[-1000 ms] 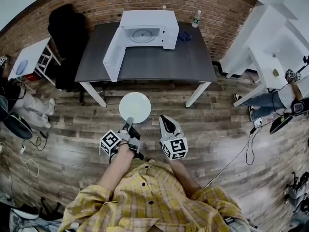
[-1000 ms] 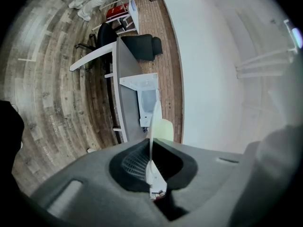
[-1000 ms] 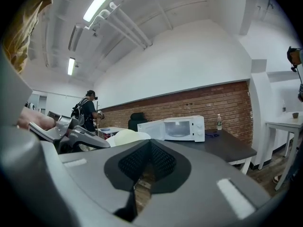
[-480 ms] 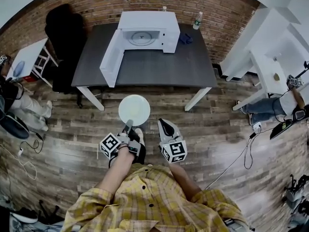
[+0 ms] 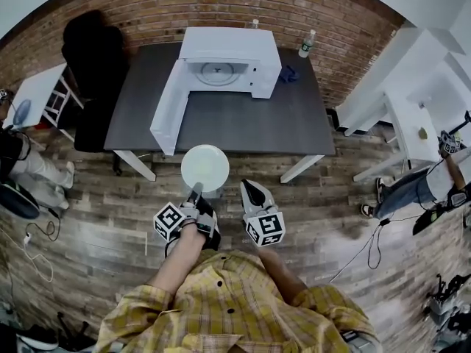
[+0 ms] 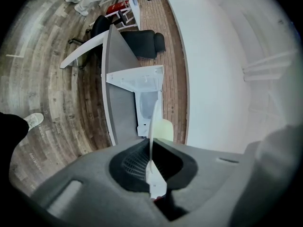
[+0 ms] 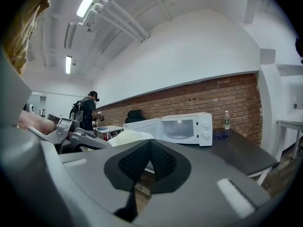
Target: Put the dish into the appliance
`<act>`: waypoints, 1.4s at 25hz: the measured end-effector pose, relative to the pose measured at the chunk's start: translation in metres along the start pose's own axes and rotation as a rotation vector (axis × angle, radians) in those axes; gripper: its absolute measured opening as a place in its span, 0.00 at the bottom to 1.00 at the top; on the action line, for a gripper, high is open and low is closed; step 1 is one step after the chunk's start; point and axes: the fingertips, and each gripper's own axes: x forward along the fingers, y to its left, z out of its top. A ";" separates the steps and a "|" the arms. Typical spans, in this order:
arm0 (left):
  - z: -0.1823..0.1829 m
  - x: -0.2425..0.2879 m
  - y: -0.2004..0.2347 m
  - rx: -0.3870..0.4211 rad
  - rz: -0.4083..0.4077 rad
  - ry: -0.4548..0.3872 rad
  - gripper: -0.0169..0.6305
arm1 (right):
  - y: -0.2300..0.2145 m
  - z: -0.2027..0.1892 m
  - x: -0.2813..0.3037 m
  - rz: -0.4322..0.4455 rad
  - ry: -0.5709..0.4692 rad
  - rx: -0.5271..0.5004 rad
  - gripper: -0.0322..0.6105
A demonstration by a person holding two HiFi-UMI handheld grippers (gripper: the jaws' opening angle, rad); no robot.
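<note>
A round white dish [image 5: 204, 168] is held level in front of me by its near rim, with my left gripper [image 5: 195, 193] shut on it. In the left gripper view the dish [image 6: 153, 122] shows edge-on, pinched between the jaws. My right gripper [image 5: 249, 187] hangs beside it, to the right, shut and empty; its jaws [image 7: 150, 143] meet with nothing between them. The white microwave [image 5: 229, 54] stands at the back of the dark table [image 5: 294, 116], its door [image 5: 168, 101] swung open to the left. The turntable [image 5: 215, 70] shows inside.
A water bottle [image 5: 306, 43] and a blue cloth [image 5: 287, 72] lie right of the microwave. A black chair [image 5: 92, 57] and a small white table [image 5: 37, 90] stand left. White desks [image 5: 419, 87] stand right. People are at both sides. Cables [image 5: 368, 234] cross the wooden floor.
The table and microwave have come nearer and lower in the head view as both grippers moved forward together. The dish stays in the left gripper; the right stays shut.
</note>
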 end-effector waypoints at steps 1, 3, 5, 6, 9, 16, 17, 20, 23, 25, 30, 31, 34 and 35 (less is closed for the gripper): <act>0.005 0.007 -0.003 -0.001 0.000 -0.002 0.04 | -0.003 0.004 0.008 0.001 0.001 0.001 0.05; 0.013 0.021 -0.008 -0.006 -0.001 -0.002 0.04 | -0.010 0.011 0.022 0.003 0.001 0.004 0.05; 0.022 0.036 -0.013 -0.013 -0.002 0.002 0.04 | -0.018 0.016 0.038 0.002 0.002 0.012 0.05; 0.027 0.043 -0.016 -0.012 -0.003 0.004 0.04 | -0.022 0.019 0.047 0.001 0.002 0.015 0.05; 0.044 0.063 -0.021 -0.010 -0.002 0.007 0.04 | -0.033 0.026 0.071 -0.006 0.003 0.014 0.05; 0.070 0.113 -0.027 -0.017 0.014 0.042 0.04 | -0.059 0.038 0.119 -0.041 0.007 0.020 0.05; 0.072 0.121 -0.028 -0.017 0.014 0.048 0.04 | -0.062 0.039 0.125 -0.045 0.007 0.022 0.05; 0.079 0.140 -0.029 -0.015 0.016 0.066 0.04 | -0.072 0.040 0.140 -0.053 0.010 0.024 0.05; 0.083 0.158 -0.030 -0.016 0.016 0.084 0.04 | -0.083 0.044 0.155 -0.067 0.007 0.028 0.05; 0.085 0.169 -0.032 -0.015 0.016 0.095 0.04 | -0.090 0.045 0.164 -0.077 0.006 0.033 0.05; 0.093 0.188 -0.038 0.002 -0.002 0.112 0.04 | -0.098 0.049 0.180 -0.089 0.004 0.036 0.05; 0.094 0.191 -0.039 0.005 0.003 0.116 0.04 | -0.100 0.050 0.183 -0.092 0.003 0.035 0.05; 0.094 0.198 -0.036 -0.003 0.015 0.123 0.04 | -0.102 0.048 0.186 -0.098 0.009 0.030 0.05; 0.092 0.199 -0.034 -0.006 0.018 0.125 0.04 | -0.104 0.047 0.186 -0.099 0.012 0.029 0.05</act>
